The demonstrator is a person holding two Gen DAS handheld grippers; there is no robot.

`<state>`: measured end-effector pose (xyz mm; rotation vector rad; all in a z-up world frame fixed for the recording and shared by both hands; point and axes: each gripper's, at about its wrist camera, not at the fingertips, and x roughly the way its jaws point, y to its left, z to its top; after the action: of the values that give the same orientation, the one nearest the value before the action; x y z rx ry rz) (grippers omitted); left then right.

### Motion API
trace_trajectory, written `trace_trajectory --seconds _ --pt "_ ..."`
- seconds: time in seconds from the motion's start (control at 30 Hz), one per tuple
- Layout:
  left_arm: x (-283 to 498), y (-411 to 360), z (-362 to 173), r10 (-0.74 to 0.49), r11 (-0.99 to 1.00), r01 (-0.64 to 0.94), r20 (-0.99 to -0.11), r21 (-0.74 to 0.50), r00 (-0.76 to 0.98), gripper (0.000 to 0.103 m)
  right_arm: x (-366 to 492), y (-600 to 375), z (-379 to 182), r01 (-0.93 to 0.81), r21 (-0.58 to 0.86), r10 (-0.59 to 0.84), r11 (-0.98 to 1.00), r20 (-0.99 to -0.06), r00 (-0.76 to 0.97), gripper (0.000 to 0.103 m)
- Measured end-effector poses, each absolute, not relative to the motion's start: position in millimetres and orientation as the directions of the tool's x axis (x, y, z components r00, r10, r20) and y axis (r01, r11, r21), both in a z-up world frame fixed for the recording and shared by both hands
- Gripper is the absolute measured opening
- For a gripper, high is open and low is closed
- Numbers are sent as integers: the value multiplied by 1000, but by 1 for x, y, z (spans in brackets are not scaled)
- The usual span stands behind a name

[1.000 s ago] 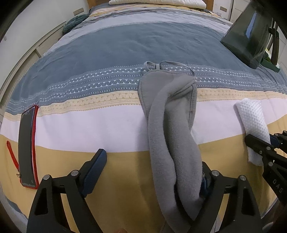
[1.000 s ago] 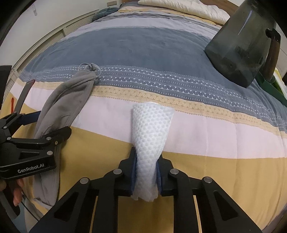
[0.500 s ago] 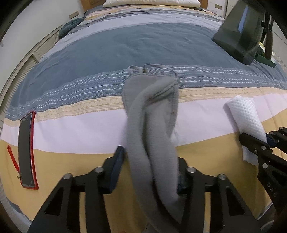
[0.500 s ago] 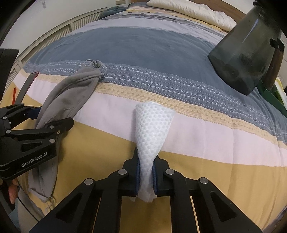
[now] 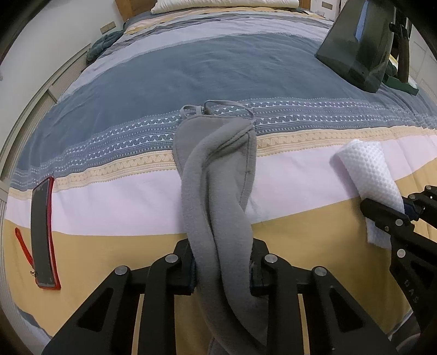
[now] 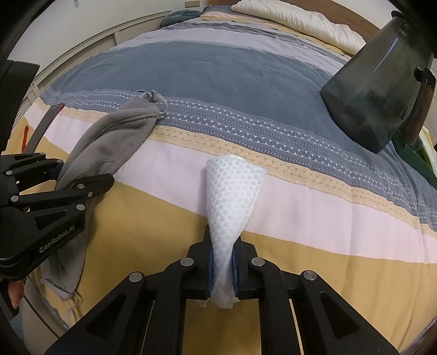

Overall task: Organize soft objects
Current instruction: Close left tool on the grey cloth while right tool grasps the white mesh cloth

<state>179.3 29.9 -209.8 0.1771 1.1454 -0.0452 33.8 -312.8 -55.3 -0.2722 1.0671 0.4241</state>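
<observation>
Bed [image 5: 136, 207] with striped blue, pink and yellow cover, grey cloth [image 5: 218, 174] and white mesh cloth [image 6: 232, 191] lying on it, phone [image 5: 42, 234] at the left edge, dark jug [image 6: 374, 92] far right, pillow [image 6: 295, 19] at the head

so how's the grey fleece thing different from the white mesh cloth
The grey fleece piece is fuzzy, plain and has cords at its far end; the white mesh cloth is dimpled and has none. The grey piece is longer and bulkier, trailing over the bed's edge; the white cloth is a short cone. Both lie lengthwise on the striped bedspread, each pinched near its close end.
</observation>
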Motion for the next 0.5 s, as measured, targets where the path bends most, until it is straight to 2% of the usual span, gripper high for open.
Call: trace_trajectory --seconds 0.5 --pt "167 1 -182 41 986 128 -893 109 447 16 23 -367 -16 -442 38 266 896 -843 467 9"
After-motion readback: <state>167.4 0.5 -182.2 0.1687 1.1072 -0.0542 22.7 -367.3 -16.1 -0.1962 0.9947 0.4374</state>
